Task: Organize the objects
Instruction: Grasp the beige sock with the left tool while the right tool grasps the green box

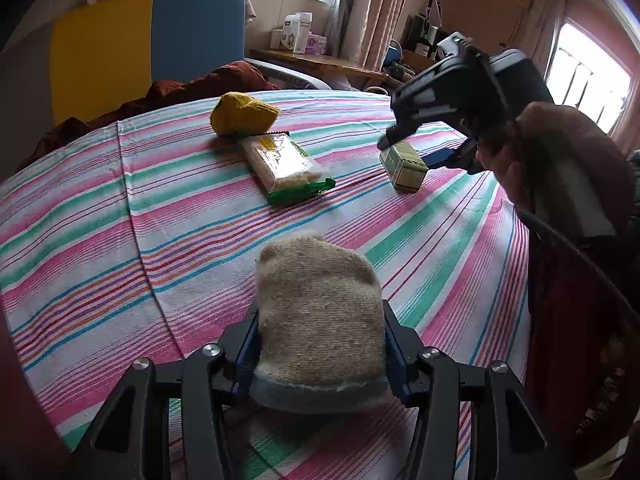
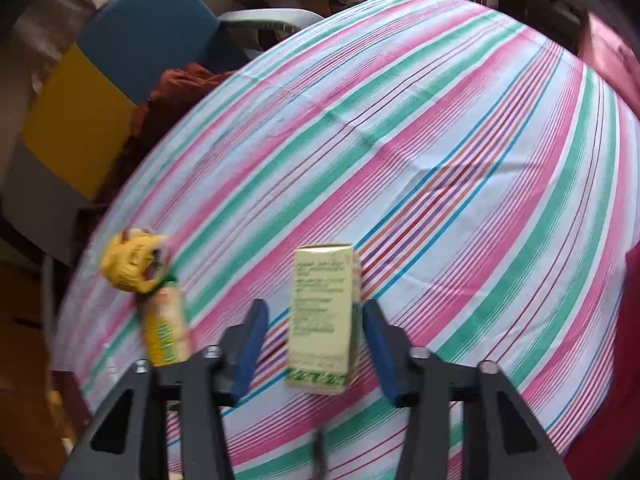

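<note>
Pale-green carton (image 2: 320, 320): a small printed box on the striped sheet (image 1: 120, 220), low centre in the right wrist view and right of centre in the left wrist view.
Carton axis: its long axis runs up and down the right wrist frame, in line with the fingers. The green-patterned end is towards the camera and the plain end points to the top of the frame. I cannot tell whether it lies quite flat or is tipped.
Key relation: the carton sits between the fingers (image 2: 250, 344) of the right gripper (image 2: 316, 306), off-centre towards the right-hand one. A gap of sheet shows beside the left-hand one.
Right fingers: spread either side of the carton, not yet clamped on both faces. The picture is blurred, so contact on the right side is uncertain.
Nearer hand: the right, judged by this; closing squarely across the narrow width looks like the next need.
Left gripper (image 1: 322, 312): clenched on a beige knitted bundle (image 1: 320, 280) with a grey-blue lower edge, low centre of its own frame.
Others: a clear cracker pack (image 1: 284, 164) with a green end, touching a yellow knitted bundle (image 1: 242, 114), upper centre, well apart from the carton.
</note>
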